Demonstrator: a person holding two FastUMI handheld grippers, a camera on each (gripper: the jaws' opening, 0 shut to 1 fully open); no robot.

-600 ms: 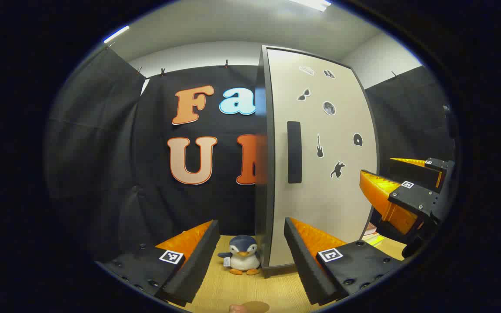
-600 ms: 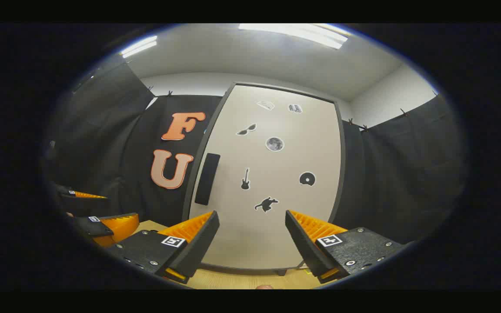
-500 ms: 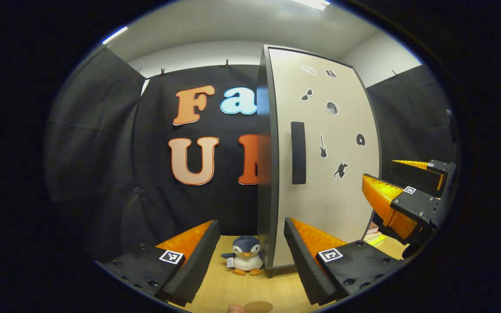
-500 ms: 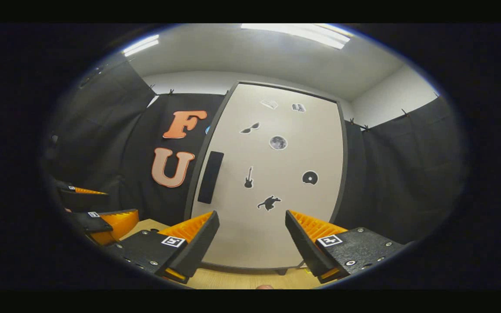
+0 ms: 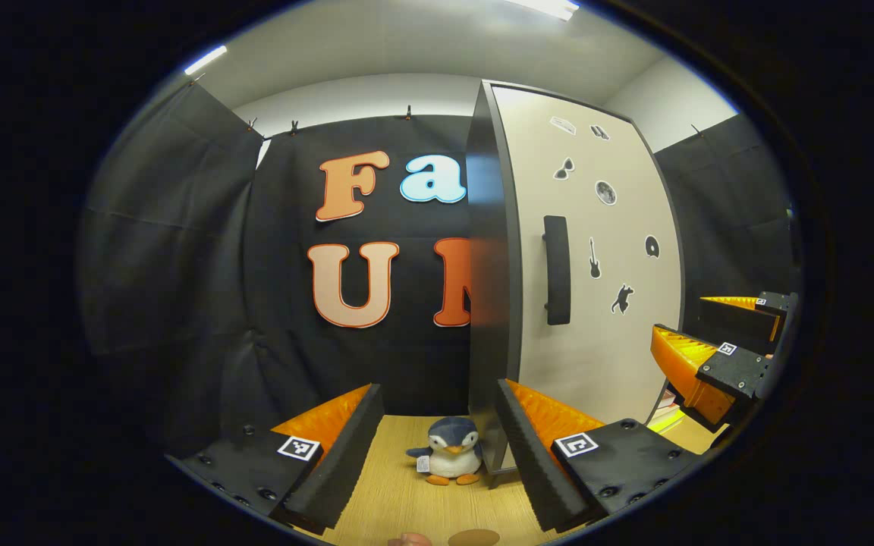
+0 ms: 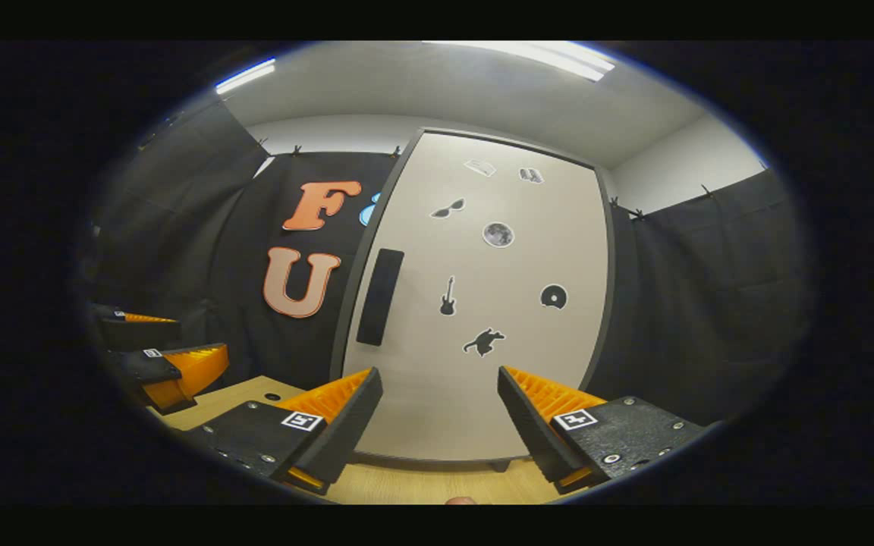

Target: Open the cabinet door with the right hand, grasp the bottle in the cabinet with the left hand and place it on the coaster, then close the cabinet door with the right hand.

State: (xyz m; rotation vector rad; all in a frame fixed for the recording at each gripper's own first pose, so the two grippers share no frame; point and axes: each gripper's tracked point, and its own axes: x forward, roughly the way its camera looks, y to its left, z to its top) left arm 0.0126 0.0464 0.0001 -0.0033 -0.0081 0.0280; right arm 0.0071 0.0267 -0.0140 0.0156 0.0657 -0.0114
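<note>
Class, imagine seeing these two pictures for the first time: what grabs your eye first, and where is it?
The tall cream cabinet door with black stickers and a black bar handle stands centre, shut. A small plush penguin sits on the wooden table at its left foot, between the open left tongs.

Plush penguin [image 5: 448, 453] on wooden table [image 5: 399, 500]

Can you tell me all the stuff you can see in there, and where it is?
cabinet door: one, cream, shut, facing the right gripper
door handle: one, black, on the door's left edge
stickers: seven, dark, spread over the door
toy penguin: one, blue and white, on the table beside the cabinet
table: one, light wood, under everything
coaster: one, brown, at the table's near edge
left gripper: one, open, empty
right gripper: one, open, empty
</note>
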